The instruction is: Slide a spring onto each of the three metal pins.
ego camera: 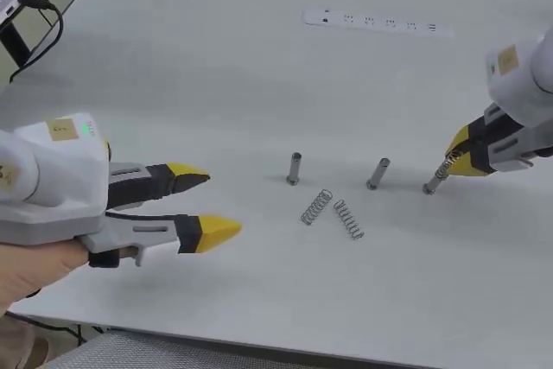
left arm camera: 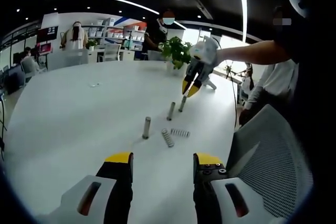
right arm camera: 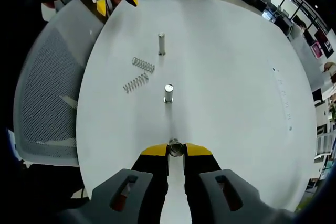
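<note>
Three short metal pins stand in a row on the white table [ego camera: 173, 84]: left pin [ego camera: 294, 168], middle pin [ego camera: 378, 174], right pin [ego camera: 431, 185]. Two loose springs [ego camera: 316, 206] [ego camera: 348, 219] lie in front of them. My right gripper [ego camera: 458, 160] is shut on a third spring [ego camera: 447, 167], whose lower end meets the top of the right pin. That spring's round end [right arm camera: 176, 148] sits between the yellow tips in the right gripper view. My left gripper [ego camera: 207, 202] hovers open and holding nothing, left of the pins. In the left gripper view the pins [left arm camera: 146, 128] and springs [left arm camera: 167, 137] lie ahead.
A white power strip [ego camera: 376, 22] lies at the far side of the table. A black cable [ego camera: 43, 15] runs over the far left edge. A grey mesh chair [left arm camera: 268, 161] stands by the table's near edge. People stand beyond the table.
</note>
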A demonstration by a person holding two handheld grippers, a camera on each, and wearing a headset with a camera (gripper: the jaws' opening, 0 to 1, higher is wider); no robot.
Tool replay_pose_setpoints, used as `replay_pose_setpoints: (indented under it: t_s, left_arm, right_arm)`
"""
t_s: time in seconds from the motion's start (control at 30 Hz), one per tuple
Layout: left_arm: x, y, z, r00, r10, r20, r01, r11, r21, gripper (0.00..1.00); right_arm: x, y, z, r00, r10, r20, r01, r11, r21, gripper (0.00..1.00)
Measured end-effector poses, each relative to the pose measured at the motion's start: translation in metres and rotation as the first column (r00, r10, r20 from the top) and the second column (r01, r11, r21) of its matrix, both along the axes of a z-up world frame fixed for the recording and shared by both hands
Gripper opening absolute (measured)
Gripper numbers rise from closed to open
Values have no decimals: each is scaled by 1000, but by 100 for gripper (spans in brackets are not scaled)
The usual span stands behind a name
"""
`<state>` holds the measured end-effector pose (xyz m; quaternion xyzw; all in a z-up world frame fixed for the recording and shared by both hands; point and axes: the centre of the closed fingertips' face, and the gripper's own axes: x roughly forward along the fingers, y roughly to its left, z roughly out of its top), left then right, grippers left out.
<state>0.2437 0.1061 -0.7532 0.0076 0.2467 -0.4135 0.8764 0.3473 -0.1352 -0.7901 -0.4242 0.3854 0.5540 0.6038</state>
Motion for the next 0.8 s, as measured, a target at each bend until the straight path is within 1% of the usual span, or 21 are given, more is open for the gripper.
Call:
replay_pose_setpoints:
  t_s: [0.1, 0.13, 0.2, 0.5, 0.8]
  left_arm:
    - [0, 0, -1, 1000, 0, -1, 0, 1000, 1, 39]
    - [0, 0, -1, 1000, 0, -1, 0, 1000, 1, 39]
    - [0, 0, -1, 1000, 0, -1, 0, 1000, 0, 39]
    - [-2, 1, -2, 1000, 2, -4, -2, 1000, 2, 40]
    - [-1, 1, -1, 1000, 0, -3, 0, 1000, 3, 40]
  right_arm:
    - [0, 0, -1, 1000, -2, 1, 2, 1000, 3, 8]
    - [-2, 0, -2, 1000, -8, -9, 8, 1000, 3, 8]
    - [-2, 0, -3, 1000, -6, -6, 6, 1000, 4, 8]
    - [-7, -3, -11, 1000, -18, -20, 18, 1000, 6, 8]
    - [-8, -3, -16, 999, -39, -31, 40, 999, 17, 8]
